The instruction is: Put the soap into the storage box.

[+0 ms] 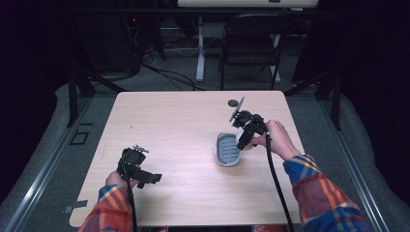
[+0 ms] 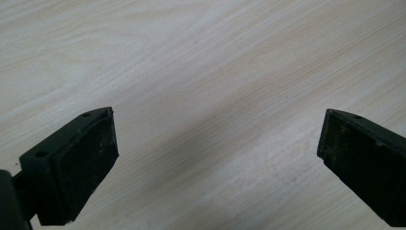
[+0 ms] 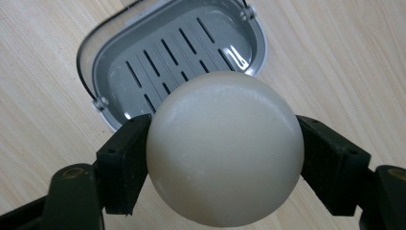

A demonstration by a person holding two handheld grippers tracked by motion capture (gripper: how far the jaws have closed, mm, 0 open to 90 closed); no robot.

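Note:
A round cream-white soap [image 3: 225, 148] is clamped between the two black jaws of my right gripper [image 3: 222, 158], just above and in front of a grey slotted soap dish [image 3: 172, 57]. In the high view the right gripper [image 1: 243, 141] hangs over the right edge of the soap dish [image 1: 227, 149], on the right half of the wooden table [image 1: 193, 116]. My left gripper [image 1: 153, 179] rests near the table's front left, pointing right. Its jaws stand wide apart in the left gripper view, with bare wood between the left gripper's [image 2: 218, 158] pads.
A small dark round hole [image 1: 233, 102] sits in the tabletop at the back right. Beyond the table stand a black chair [image 1: 251, 43] and a white table leg [image 1: 200, 53]. Cables trail from both grippers toward the front edge.

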